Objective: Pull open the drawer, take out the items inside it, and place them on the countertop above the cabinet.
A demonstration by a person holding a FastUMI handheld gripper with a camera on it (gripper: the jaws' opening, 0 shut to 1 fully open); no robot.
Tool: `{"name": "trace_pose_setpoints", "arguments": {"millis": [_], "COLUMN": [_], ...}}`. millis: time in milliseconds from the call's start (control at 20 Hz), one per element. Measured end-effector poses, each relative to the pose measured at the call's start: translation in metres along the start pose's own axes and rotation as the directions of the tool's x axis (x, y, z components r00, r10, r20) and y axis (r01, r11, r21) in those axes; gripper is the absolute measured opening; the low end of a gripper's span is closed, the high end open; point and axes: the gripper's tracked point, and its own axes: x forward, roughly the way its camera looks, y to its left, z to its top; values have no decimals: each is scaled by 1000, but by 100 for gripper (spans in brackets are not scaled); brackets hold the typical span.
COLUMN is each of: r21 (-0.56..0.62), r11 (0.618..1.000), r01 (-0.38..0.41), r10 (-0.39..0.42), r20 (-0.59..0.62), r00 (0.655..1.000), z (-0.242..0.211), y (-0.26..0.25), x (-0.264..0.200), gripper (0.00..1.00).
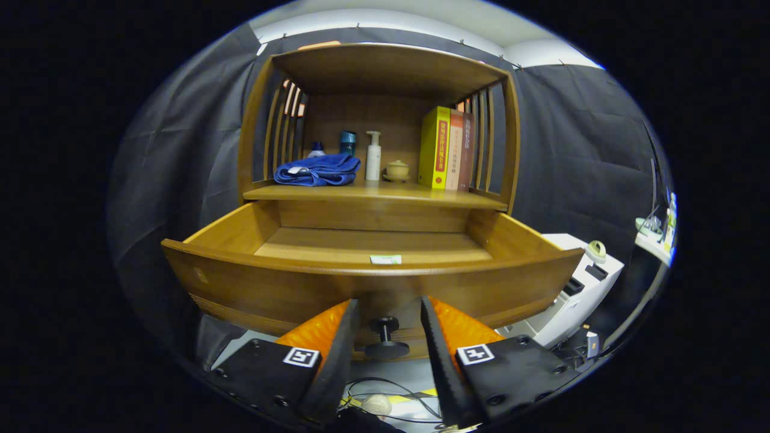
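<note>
The wooden drawer [252,288] of the cabinet stands pulled out, and its inside is in sight from above the front panel. On the drawer's bottom, close behind the front panel, lies a small flat white and green item [385,259]. The black knob [385,338] on the drawer front sits between my fingers, with a little gap on each side. My gripper [388,304] is open, just in front of the drawer front. The countertop [391,195] above the drawer carries a folded blue towel [319,170].
Also on the countertop: two dark bottles [348,143], a white pump bottle [373,156], a small lidded jar [397,169] and upright books [446,148]. A shelf roof and slatted sides enclose it. A white device [580,288] stands to the right; cables [385,400] lie on the floor below.
</note>
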Motion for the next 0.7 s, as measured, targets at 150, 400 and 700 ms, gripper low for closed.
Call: {"name": "trace_pose_setpoints", "arguments": {"millis": [150, 400, 700], "r21": [31, 117, 117], "r11": [1000, 993, 993], "r01": [-5, -8, -15], "r10": [5, 5, 24], "r20": [20, 20, -74], "r00": [1000, 1000, 997], "z": [27, 70, 103], "y": [-5, -15, -16], "x": [-6, 3, 46], "gripper": [82, 94, 96]}}
